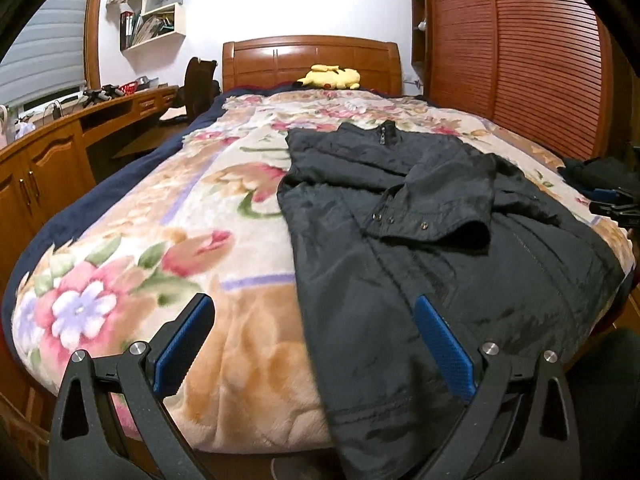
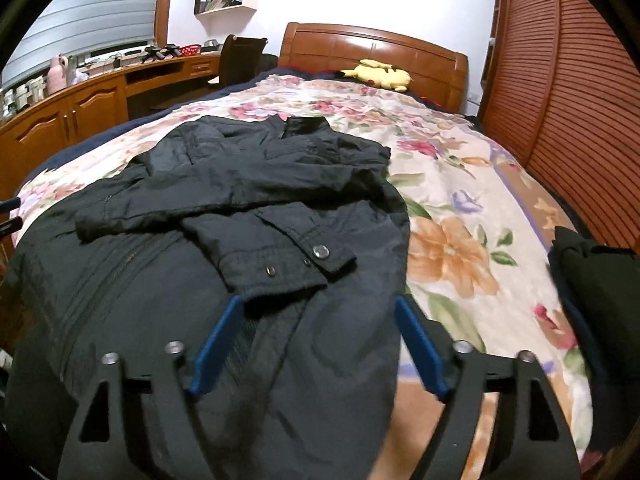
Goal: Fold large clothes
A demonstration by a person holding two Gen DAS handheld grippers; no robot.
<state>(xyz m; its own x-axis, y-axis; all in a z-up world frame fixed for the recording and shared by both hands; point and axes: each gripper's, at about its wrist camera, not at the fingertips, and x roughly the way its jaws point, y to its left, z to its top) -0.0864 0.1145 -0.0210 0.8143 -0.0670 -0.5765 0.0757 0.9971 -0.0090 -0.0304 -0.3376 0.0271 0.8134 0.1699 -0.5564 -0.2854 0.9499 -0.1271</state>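
A dark jacket point(image 1: 420, 216) lies flat on the floral blanket point(image 1: 168, 216), collar toward the headboard, both sleeves folded across its chest. My left gripper point(image 1: 316, 308) is open and empty, hovering over the jacket's lower left edge. In the right wrist view the jacket point(image 2: 208, 240) fills the left and middle, a sleeve cuff with snaps point(image 2: 296, 264) lying on top. My right gripper point(image 2: 318, 308) is open and empty above the jacket's lower right part, just short of that cuff. The right gripper also shows at the far right of the left wrist view point(image 1: 618, 204).
A yellow plush toy point(image 1: 332, 77) lies by the wooden headboard point(image 1: 312, 56). A dark folded garment point(image 2: 592, 280) sits at the bed's right edge. A wooden desk with cabinets point(image 1: 44, 160) runs along the left, a slatted wardrobe point(image 2: 572, 100) along the right.
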